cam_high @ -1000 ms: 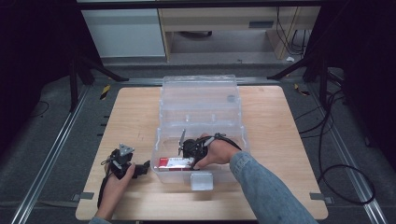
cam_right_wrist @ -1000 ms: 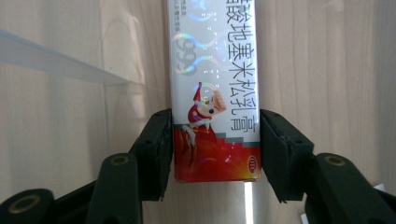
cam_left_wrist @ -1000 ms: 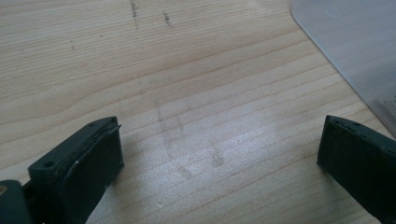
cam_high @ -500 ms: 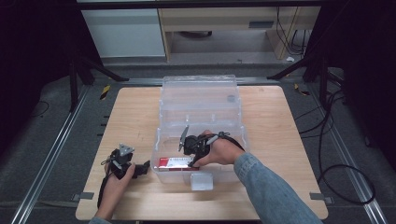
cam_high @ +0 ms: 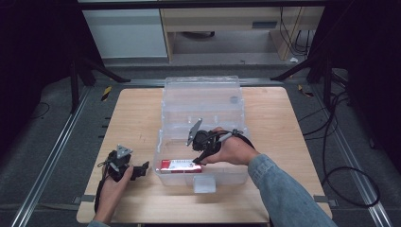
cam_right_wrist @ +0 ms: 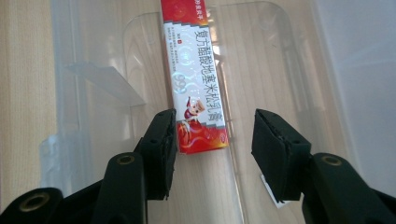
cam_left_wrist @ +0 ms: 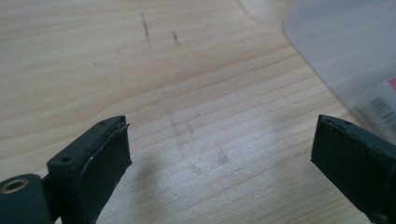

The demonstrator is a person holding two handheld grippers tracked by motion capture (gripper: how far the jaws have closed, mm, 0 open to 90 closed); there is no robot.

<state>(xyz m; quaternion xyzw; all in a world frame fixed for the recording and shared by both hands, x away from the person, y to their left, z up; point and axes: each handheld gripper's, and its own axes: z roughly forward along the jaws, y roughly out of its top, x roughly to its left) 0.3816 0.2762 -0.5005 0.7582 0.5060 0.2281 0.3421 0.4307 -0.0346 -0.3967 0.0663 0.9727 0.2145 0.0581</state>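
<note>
The right gripper sits low inside the clear plastic box, its two black jaws spread apart with the near end of a red and white carton between them; the carton's edge lies against or just beside one jaw, while a plain gap separates it from the other, so nothing is pinched. From that gripper the carton runs straight away along the see-through floor of the box, printed side up, with the wood of the table showing through the plastic beneath it. From above, the right gripper reaches into the front part of the box, the person's right hand wrapped round it and a blue denim sleeve trailing back to the near edge; the carton lies flat along the box's front wall, just ahead of the jaw tips. Beyond the gripper the box's lid stands open toward the far side. A white latch sits on the front wall. Well off to the side, outside the box, the left gripper rests on the wooden table in the person's left hand; its jaws gape wide over bare wood, with a corner of the box just past one jaw.
</note>
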